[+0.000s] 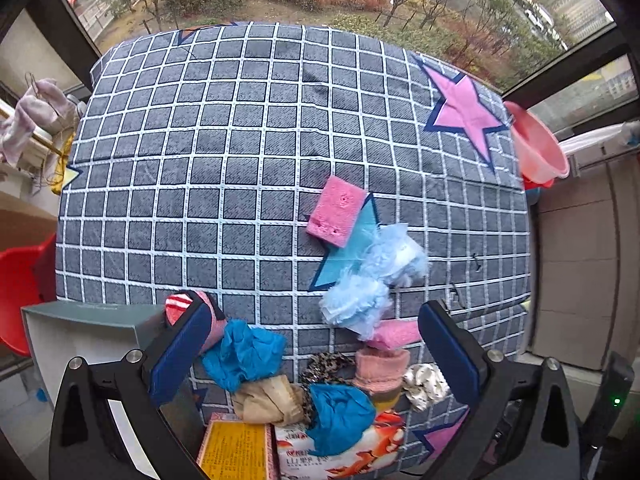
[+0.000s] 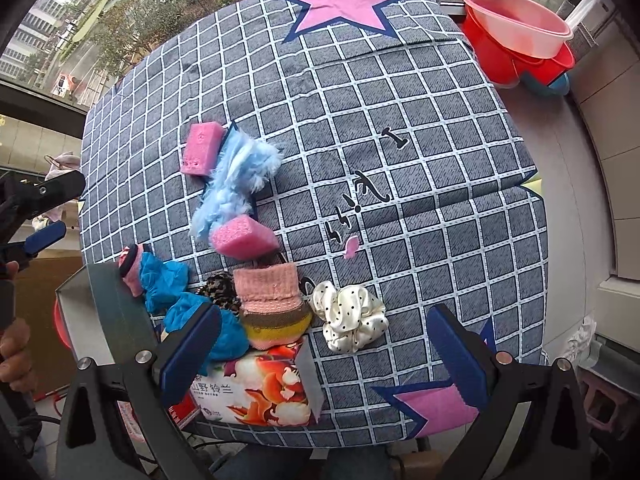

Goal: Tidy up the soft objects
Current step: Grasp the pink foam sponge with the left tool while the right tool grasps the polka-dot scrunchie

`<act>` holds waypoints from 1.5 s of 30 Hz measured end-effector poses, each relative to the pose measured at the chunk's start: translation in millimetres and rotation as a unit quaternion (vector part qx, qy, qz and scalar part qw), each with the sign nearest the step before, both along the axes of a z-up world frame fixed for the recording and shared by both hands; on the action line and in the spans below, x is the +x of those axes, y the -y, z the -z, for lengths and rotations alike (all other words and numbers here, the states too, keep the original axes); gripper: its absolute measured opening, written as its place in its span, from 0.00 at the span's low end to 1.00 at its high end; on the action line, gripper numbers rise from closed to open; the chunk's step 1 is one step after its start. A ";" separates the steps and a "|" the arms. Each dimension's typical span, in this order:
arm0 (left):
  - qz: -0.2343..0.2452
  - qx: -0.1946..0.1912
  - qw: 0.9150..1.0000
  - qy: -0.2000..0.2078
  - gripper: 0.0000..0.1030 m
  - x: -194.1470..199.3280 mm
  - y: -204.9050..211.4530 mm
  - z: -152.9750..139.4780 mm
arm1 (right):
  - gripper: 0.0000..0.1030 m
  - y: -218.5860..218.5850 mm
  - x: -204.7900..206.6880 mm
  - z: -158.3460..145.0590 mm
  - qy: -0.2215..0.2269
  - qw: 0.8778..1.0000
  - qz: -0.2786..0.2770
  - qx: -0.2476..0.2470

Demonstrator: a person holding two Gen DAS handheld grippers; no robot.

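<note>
Soft things lie scattered on a grey checked cloth (image 1: 224, 152) (image 2: 420, 128). A pink sponge (image 1: 337, 211) (image 2: 201, 149) rests beside a fluffy light-blue bundle (image 1: 372, 276) (image 2: 236, 184). A second pink sponge (image 1: 396, 334) (image 2: 244, 236), a pink sock (image 1: 382, 370) (image 2: 270, 292), a white dotted scrunchie (image 1: 425, 385) (image 2: 350, 316), a leopard scrunchie (image 1: 324, 364) (image 2: 218, 288) and blue crumpled pieces (image 1: 244, 354) (image 2: 168, 280) lie near the front. My left gripper (image 1: 316, 364) is open above them, holding nothing. My right gripper (image 2: 324, 354) is open just before the white scrunchie.
A grey open box (image 1: 80, 336) (image 2: 108, 312) stands at the cloth's left edge. A printed tissue pack (image 1: 340, 452) (image 2: 256, 388) and a yellow packet (image 1: 234, 452) lie at the front. Pink and red basins (image 1: 538, 148) (image 2: 520, 36) sit far right. A window lies beyond.
</note>
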State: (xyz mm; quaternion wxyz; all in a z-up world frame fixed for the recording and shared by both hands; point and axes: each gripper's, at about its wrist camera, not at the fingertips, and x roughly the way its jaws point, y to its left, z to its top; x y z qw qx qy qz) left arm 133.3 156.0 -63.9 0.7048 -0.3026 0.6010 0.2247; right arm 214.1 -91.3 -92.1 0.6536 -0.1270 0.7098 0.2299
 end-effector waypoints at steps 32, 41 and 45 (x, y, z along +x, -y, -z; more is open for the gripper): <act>0.048 0.067 0.994 -0.076 1.00 80.9 7.0 152.4 | 1.00 27.7 -23.6 125.8 -0.047 0.998 -0.009 -0.047; 0.039 0.068 0.993 -0.085 1.00 73.0 22.6 189.4 | 0.88 9.6 -34.3 138.7 -0.048 0.996 -0.038 -0.065; 0.046 0.073 0.992 -0.090 0.97 89.8 12.0 180.4 | 0.70 8.8 -36.3 140.7 -0.065 0.995 -0.039 -0.057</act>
